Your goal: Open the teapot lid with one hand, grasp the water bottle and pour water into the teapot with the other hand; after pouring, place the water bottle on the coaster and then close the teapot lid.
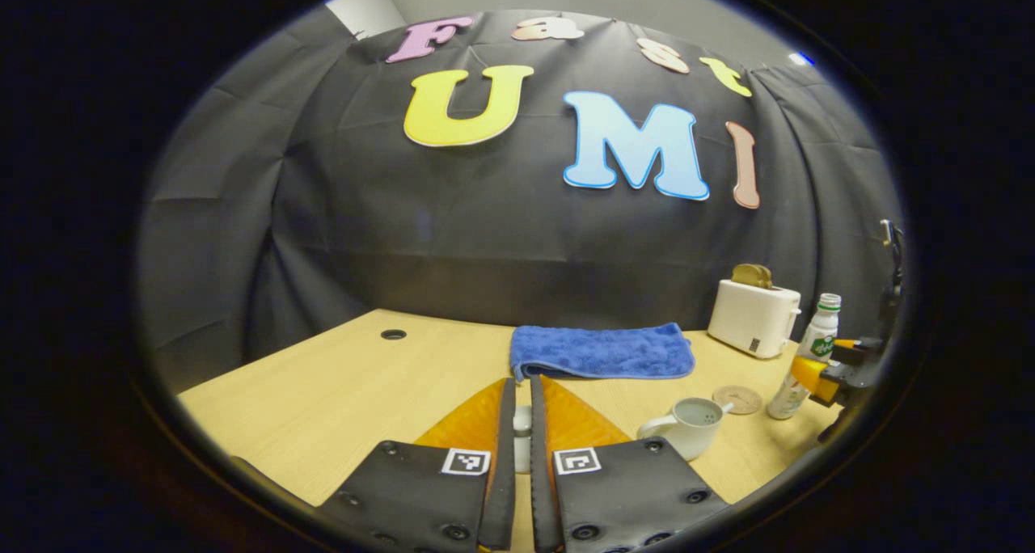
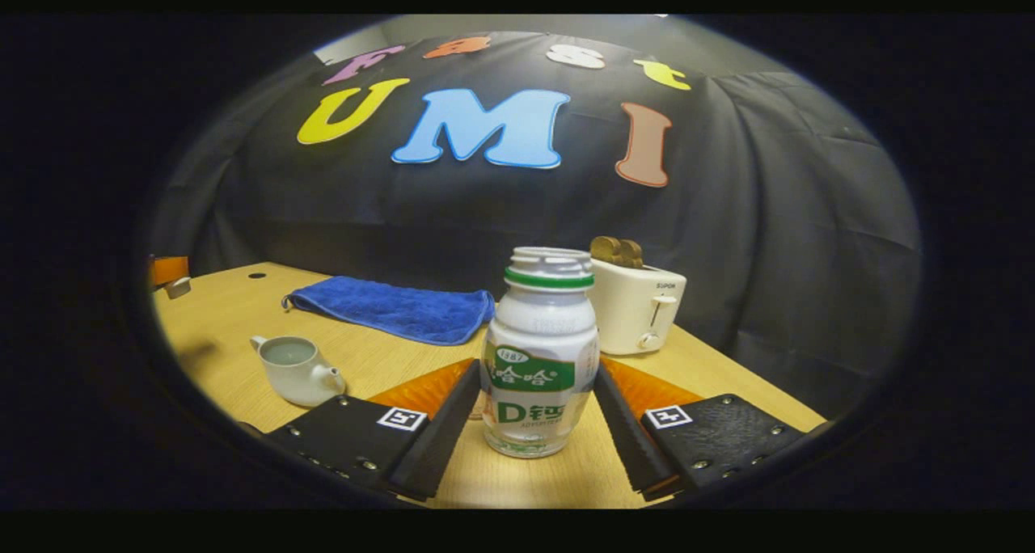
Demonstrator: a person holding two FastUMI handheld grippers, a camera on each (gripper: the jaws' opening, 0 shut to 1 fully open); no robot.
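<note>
1. Left gripper [image 1: 521, 424], lower centre of the left gripper view: fingers nearly closed on a small pale object, apparently the lid [image 1: 522, 438], which is mostly hidden between them.
2. Teapot [image 1: 687, 425], lower right of the same view: lidless and upright on the table [image 1: 340, 391]; its opening shows a pale interior with small holes. In the right gripper view its contents cannot be told.
3. Coaster [image 1: 737, 398]: flat and bare, between the teapot and the bottle [image 1: 804, 357].
4. Right gripper [image 2: 538, 411], lower centre of the right gripper view: fingers apart, flanking the upright, uncapped bottle; whether they touch it cannot be told.
5. Toaster [image 2: 635, 310], behind the bottle: brown slices stand in its slot.
6. Towel [image 1: 602, 351]: folded, at the table's far edge.
</note>
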